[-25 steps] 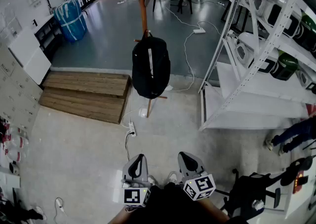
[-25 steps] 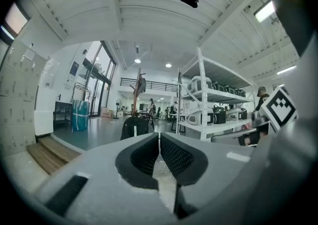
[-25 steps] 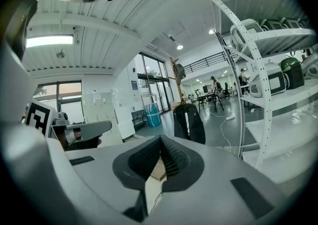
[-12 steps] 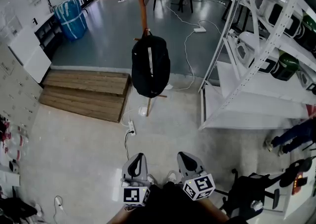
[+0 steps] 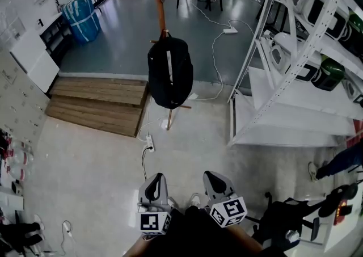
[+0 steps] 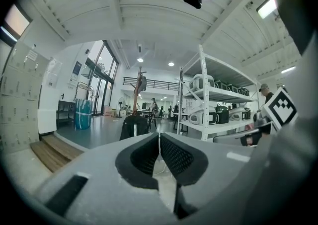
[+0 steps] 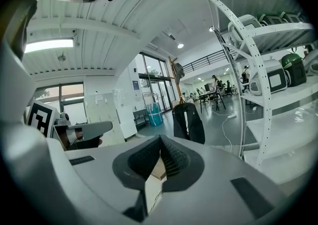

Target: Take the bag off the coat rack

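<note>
Low in the head view, left of centre: left claw, pressed together on nothing. Upper centre, well apart from both claws: black bag, hanging on the wooden coat rack. Low, right of centre: right claw, likewise pressed together, empty.

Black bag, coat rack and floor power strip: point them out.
black bag (image 5: 170, 71), head view, middle of its front.
coat rack (image 5: 160, 0), head view, pole above the bag.
power strip (image 5: 150, 147), head view, its white body.

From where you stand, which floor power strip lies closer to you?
The power strip on the pale floor, this side of the backpack; the far strip lies beyond it.
</note>
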### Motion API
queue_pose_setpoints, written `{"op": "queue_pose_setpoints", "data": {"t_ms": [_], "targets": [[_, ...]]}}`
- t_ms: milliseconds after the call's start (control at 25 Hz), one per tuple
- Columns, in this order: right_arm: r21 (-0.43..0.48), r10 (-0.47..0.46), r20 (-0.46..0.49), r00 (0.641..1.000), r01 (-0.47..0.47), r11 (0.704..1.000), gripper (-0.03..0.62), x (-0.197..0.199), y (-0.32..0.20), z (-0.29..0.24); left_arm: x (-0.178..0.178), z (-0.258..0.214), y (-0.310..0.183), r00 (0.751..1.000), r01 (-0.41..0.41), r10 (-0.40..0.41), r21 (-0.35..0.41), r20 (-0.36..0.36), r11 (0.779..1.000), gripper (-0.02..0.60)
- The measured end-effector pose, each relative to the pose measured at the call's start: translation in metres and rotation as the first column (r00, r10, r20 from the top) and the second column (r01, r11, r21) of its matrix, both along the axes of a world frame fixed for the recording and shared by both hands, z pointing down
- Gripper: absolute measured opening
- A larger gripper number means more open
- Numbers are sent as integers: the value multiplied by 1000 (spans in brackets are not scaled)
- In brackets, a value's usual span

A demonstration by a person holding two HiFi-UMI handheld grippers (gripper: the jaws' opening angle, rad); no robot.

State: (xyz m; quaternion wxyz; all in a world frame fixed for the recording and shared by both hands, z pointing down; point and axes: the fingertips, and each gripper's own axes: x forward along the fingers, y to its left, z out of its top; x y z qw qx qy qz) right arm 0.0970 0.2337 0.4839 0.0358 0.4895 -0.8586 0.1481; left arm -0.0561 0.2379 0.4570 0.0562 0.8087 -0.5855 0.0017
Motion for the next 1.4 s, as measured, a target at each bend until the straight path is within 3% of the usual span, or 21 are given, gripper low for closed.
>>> {"op": "queue_pose_setpoints", "data": {"t_ms": [800, 1400], "targets": [[-5, -64, 12, 998, 64, 998, 14, 34, -25, 8, 36, 4, -14, 997, 75, -74, -21, 10, 997, 25], [-40, -43, -24, 999, 42, 998, 14, 15, -148, 26, 23, 23, -149, 999, 26, -27, -46, -20, 999, 25]]}}
